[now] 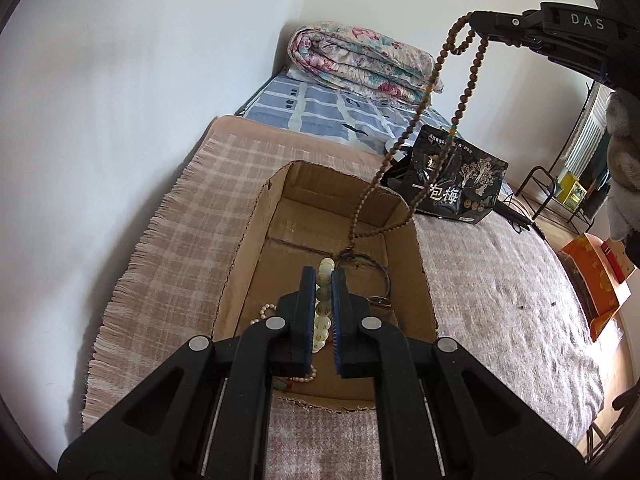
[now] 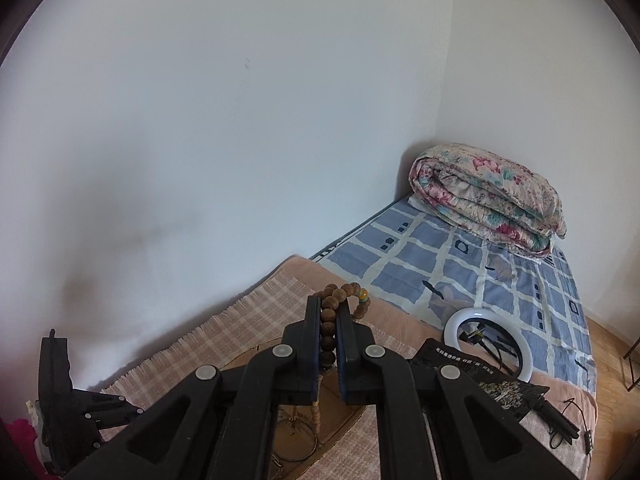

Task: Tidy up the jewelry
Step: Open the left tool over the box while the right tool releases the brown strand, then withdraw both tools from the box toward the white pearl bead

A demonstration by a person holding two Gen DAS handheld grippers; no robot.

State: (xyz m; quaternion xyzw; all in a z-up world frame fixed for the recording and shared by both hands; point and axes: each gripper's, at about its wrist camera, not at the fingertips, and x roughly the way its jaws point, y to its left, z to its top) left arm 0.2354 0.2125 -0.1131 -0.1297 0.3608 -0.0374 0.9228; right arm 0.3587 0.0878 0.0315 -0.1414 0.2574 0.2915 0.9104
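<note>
An open cardboard box (image 1: pixel 256 220) lies on the bed. My left gripper (image 1: pixel 324 280) is shut on a pale green bead bracelet (image 1: pixel 323 312) and holds it over the box's near end. My right gripper (image 2: pixel 329 312) is shut on a long brown wooden bead necklace (image 2: pixel 329 326). In the left wrist view that gripper (image 1: pixel 480 30) is high at the upper right, and the necklace (image 1: pixel 424 100) hangs down in loops into the box. A thin dark ring bracelet (image 1: pixel 376 266) and a small pearl bracelet (image 1: pixel 264 312) lie on the box floor.
A black snack bag (image 1: pixel 452 184) stands just behind the box beside a white ring light (image 2: pixel 486 344). A folded floral quilt (image 1: pixel 360 60) lies at the bed's far end. The wall runs along the left. An orange bag (image 1: pixel 596 280) and a metal rack (image 1: pixel 560 192) stand right of the bed.
</note>
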